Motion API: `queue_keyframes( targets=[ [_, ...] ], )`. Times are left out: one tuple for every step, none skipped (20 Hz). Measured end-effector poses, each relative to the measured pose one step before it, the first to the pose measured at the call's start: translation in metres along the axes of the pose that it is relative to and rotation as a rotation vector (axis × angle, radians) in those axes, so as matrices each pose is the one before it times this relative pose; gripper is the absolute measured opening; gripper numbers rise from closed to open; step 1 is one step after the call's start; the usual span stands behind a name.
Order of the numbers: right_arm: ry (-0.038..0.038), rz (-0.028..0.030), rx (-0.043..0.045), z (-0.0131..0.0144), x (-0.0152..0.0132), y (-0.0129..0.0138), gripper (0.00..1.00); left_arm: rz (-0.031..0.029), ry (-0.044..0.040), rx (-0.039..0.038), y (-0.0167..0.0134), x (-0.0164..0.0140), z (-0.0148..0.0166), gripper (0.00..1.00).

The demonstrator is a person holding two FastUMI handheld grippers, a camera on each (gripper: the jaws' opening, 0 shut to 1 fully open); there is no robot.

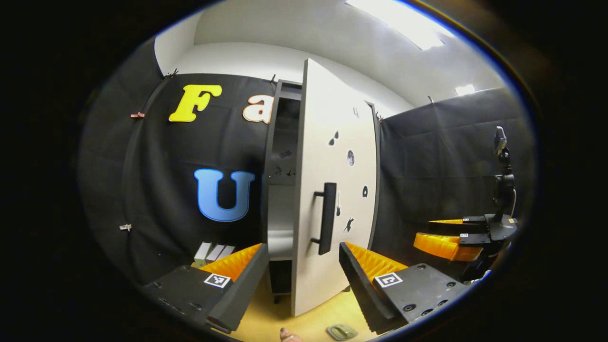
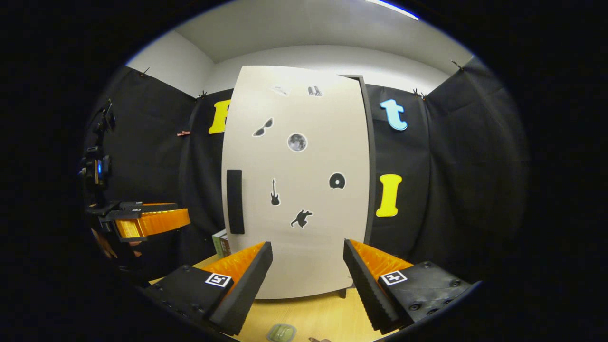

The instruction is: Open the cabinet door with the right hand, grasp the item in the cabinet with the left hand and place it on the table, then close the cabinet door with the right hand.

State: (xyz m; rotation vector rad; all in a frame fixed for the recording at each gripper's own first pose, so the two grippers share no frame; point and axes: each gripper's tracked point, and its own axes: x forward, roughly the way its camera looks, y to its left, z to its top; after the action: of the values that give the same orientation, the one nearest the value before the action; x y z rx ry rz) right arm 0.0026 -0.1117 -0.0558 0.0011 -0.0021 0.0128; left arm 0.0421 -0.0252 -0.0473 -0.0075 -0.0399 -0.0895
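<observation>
The white cabinet door [image 1: 332, 156] stands partly open, with stickers on it and a black bar handle [image 1: 327, 218]. Through the gap at its left edge I see the dim cabinet interior [image 1: 282, 190] and a pale shelf; I cannot make out anything on it. My left gripper [image 1: 304, 266] is open in front of the door, with nothing between its fingers. In the right gripper view the door [image 2: 297, 190] faces me with its handle [image 2: 234, 201] at the left. My right gripper [image 2: 308, 270] is open and apart from the door. A small flat green item [image 1: 342, 331] [image 2: 281, 332] lies on the wooden table [image 1: 266, 318].
Small boxes [image 1: 213, 251] [image 2: 221, 243] stand on the table left of the cabinet. The right gripper [image 1: 446, 242] shows far right in the left gripper view; the left gripper [image 2: 152, 221] shows at the left in the right gripper view. Black cloth walls surround the booth.
</observation>
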Motion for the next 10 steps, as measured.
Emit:
queue_keyframes(
  targets=[
    [-0.01068, -0.00466, -0.00824, 0.00187, -0.00028, -0.00468, 0.98, -0.00243, -0.00232, -0.00600, -0.00747, 0.00196, 0.00128, 0.94],
    [-0.00830, -0.00117, -0.00864, 0.00255, 0.00048, -0.00445, 0.98, -0.00310, -0.00062, -0.00651, -0.00673, 0.00263, 0.00128, 0.96],
    [-0.00646, -0.00022, -0.00822, 0.00216, 0.00005, -0.00381, 0.98, -0.00224, -0.00052, -0.00287, -0.00556, 0.00305, 0.00089, 0.96],
    [-0.00451, -0.00030, -0.00328, 0.00150, 0.00025, -0.00423, 0.98, 0.00005, -0.00167, 0.00387, -0.00495, 0.00167, 0.00111, 0.94],
    [-0.00396, 0.00117, 0.00296, 0.00086, -0.00005, -0.00326, 0.98, 0.00332, -0.00109, 0.00884, -0.00414, 0.00017, 0.00110, 0.94],
    [-0.00160, 0.00562, 0.00816, 0.00048, -0.00029, -0.00185, 0.98, 0.00588, 0.00088, 0.01231, -0.00279, 0.00059, 0.00089, 0.94],
    [-0.00175, 0.00151, 0.01086, -0.00016, -0.00019, -0.00157, 0.98, 0.00704, -0.00163, 0.01316, -0.00345, 0.00165, -0.00027, 0.94],
    [-0.00219, 0.00180, 0.00949, 0.00027, -0.00102, -0.00276, 0.98, 0.00287, -0.00315, 0.00767, -0.00341, 0.00048, 0.00166, 0.94],
    [-0.00251, 0.00076, 0.00760, 0.00092, 0.00162, -0.00203, 0.98, 0.00372, -0.00487, 0.00353, -0.00378, 0.00007, -0.00102, 0.94],
    [0.00034, -0.00129, 0.00652, -0.00043, 0.00152, -0.00332, 0.98, 0.00389, -0.00280, 0.00269, -0.00249, 0.00068, -0.00004, 0.94]
  ],
)
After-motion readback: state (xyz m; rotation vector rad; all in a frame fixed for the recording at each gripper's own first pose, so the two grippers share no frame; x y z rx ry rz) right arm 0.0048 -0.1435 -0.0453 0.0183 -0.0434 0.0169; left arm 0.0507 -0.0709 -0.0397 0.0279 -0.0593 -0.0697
